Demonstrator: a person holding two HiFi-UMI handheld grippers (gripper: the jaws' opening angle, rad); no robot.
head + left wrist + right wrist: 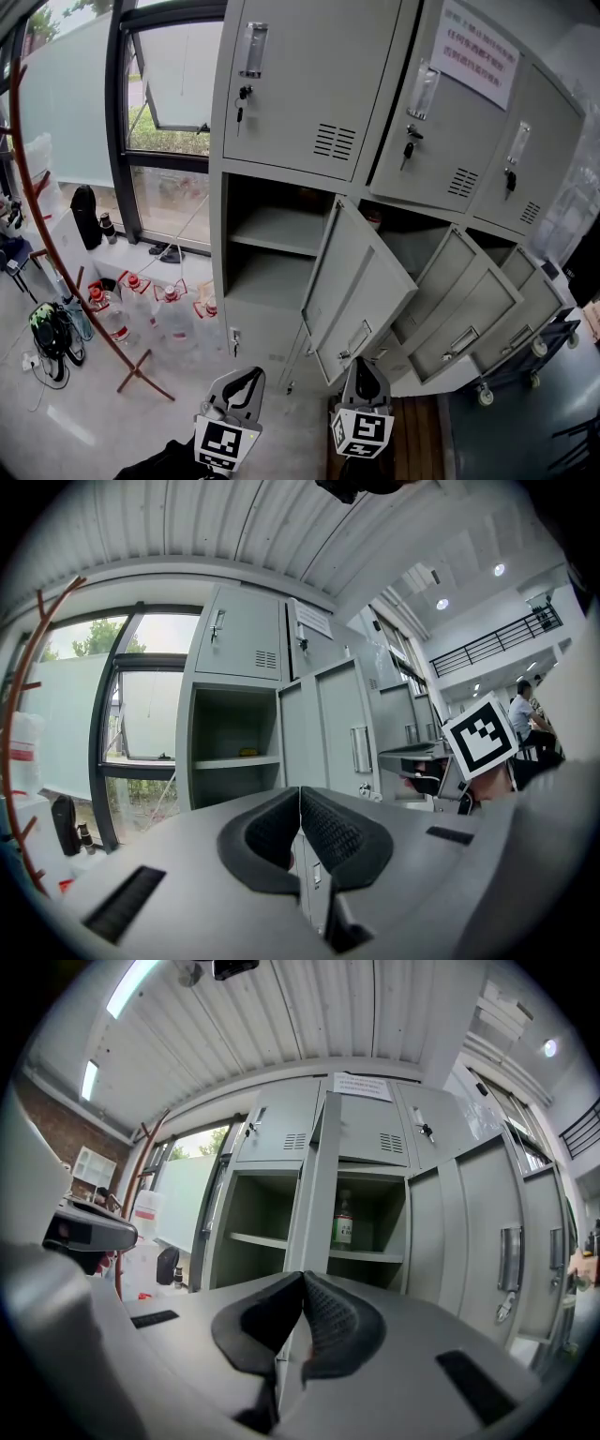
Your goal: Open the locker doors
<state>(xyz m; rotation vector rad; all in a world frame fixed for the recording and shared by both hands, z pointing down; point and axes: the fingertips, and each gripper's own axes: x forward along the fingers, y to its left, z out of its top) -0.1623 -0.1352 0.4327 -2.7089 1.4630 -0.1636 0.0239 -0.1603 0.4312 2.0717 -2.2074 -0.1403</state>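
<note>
Progress check on the tall grey metal locker bank: the three middle-row doors hang open. The top-row doors with keys in their locks look closed, and so does the bottom left door. I'd call it partway done.

Left gripper has its jaws pressed together with nothing between them. It sits low in front of the bank and isn't touching any door as far as I can see. Right gripper is pinched closed too, and looks empty to me. It's lined up dead-on with the free edge of the open grey door of the left middle compartment, just below that door's lower corner in the head view. A green glass bottle stands on the shelf of the next compartment.

My guess is that door is the one being worked. With closed jaws, I'd use the tips like a blunt finger near the free edge, far from the hinge, and follow the door's arc instead of shoving straight. Go easy or it may bang the neighbouring open door. The keyed top row probably needs opened jaws.
</note>
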